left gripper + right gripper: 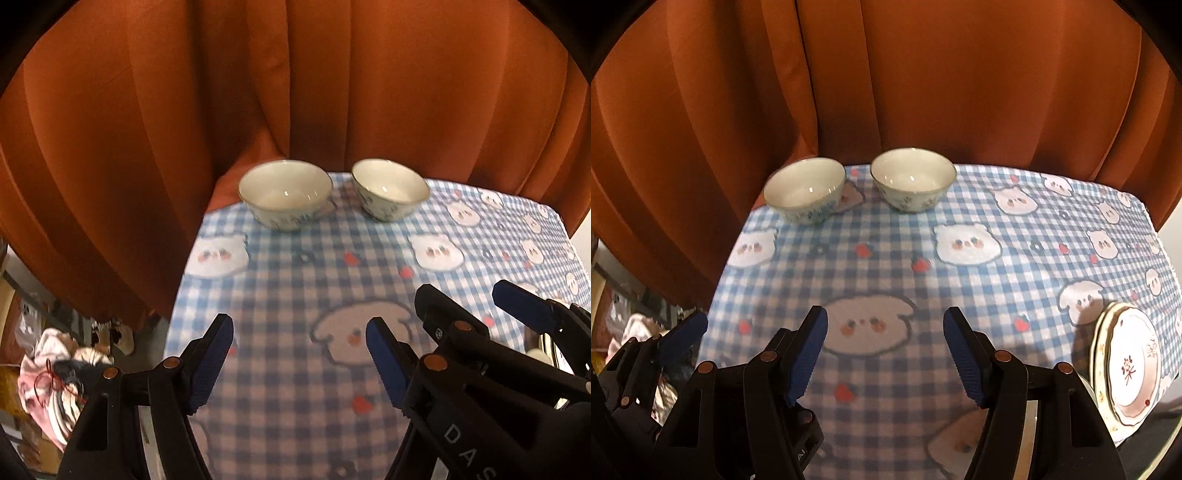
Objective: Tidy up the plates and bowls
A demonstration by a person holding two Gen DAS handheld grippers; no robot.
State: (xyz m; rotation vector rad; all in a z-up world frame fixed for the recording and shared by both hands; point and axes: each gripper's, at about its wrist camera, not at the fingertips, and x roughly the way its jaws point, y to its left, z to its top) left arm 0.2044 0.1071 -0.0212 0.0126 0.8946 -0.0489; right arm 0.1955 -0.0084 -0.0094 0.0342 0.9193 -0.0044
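Item 1: left gripper [300,354]. Black frame, blue ribbed pads. Its jaws are standing well apart with nothing between them; only tablecloth is showing through the gap. It is touching nothing and hanging above the near part of the table, pointing down toward the cloth.

Item 2: right gripper [885,352]. Same build. Its jaws are standing apart to much the same width, released, gripping nothing. It is hanging just beside the left gripper, and in the left wrist view it is showing at the right edge [461,306].

Item 3: left bowl [285,194]. Pale ceramic with a blue pattern outside, empty, upright. It is sitting at the far edge of the table, near the far left corner, close against the curtain.

Item 4: right bowl [389,192]. Same pattern, empty, upright. It is sitting just beside the left bowl, apart from it, along the same far edge.

Item 5: stacked plates [1126,365]. Scalloped, gold-edged, a red motif on the top one. They are lying at the near right corner of the table, well apart from the bowls.

Item 6: tablecloth [1015,288]. Blue-and-white check with cartoon faces, covering the table.

Item 7: curtain [886,81]. Rust-orange, hanging behind the table.

Item 8: clutter [55,376]. Blurred fabric items lying beyond the table's left edge; I cannot tell what they are.
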